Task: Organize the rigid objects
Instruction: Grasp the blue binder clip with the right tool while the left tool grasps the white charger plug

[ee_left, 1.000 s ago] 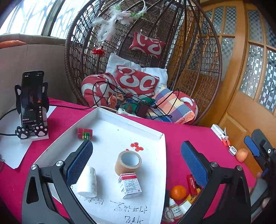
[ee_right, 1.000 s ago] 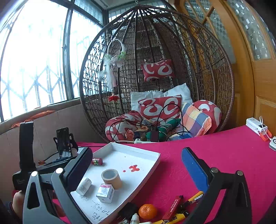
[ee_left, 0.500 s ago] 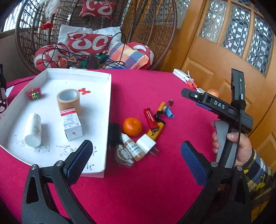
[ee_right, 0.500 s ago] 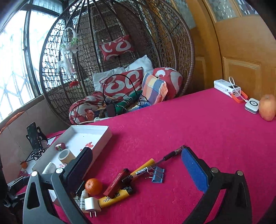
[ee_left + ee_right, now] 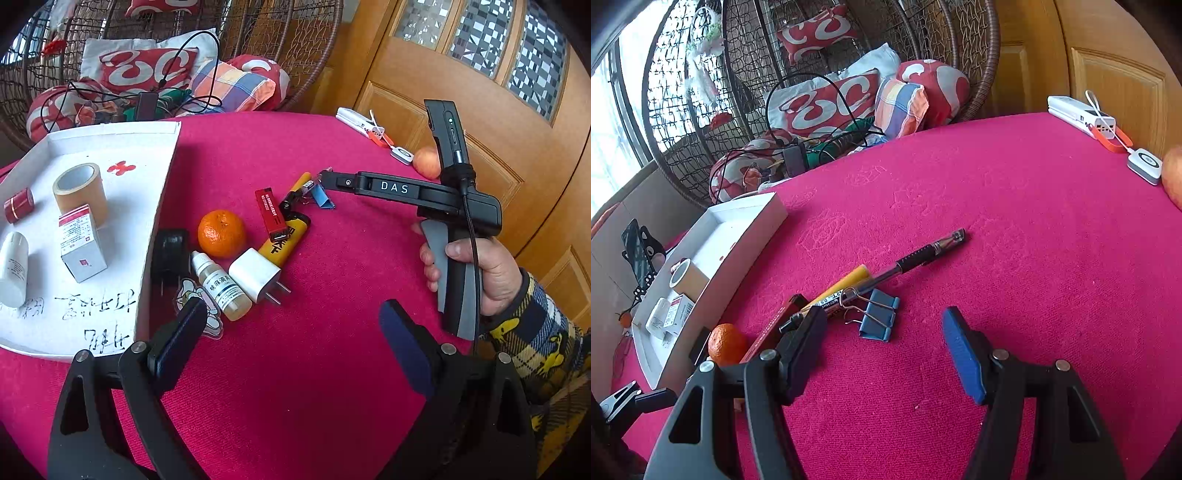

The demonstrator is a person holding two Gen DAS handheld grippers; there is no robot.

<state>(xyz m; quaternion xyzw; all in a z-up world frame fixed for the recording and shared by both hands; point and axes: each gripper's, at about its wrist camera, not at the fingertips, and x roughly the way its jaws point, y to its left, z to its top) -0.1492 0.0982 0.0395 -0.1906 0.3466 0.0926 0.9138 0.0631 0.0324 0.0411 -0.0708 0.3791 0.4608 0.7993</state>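
While both grippers hang over the red tablecloth [image 5: 1015,221], the loose pile sits just ahead of them: blue binder clip [image 5: 877,317] lies just fwd of the right gripper [image 5: 884,343], slightly left of its centreline, not between the pads. R jaws have just been closing, now roughly half open, nothing in them. Left gripper [image 5: 291,336] jaws wide, just eased in a bit, also empty; dropper bottle [image 5: 221,284] and white plug [image 5: 255,275] sit just ahead, nearer its left finger. Clip is blue w/ wire handles, touching the black pen [image 5: 923,254]. Orange [image 5: 221,233], red lighter [image 5: 271,214], yellow lighter [image 5: 284,240] clustered beside the white tray [image 5: 159,206]. Tray holds tape roll [image 5: 81,192] and a small box [image 5: 81,243].
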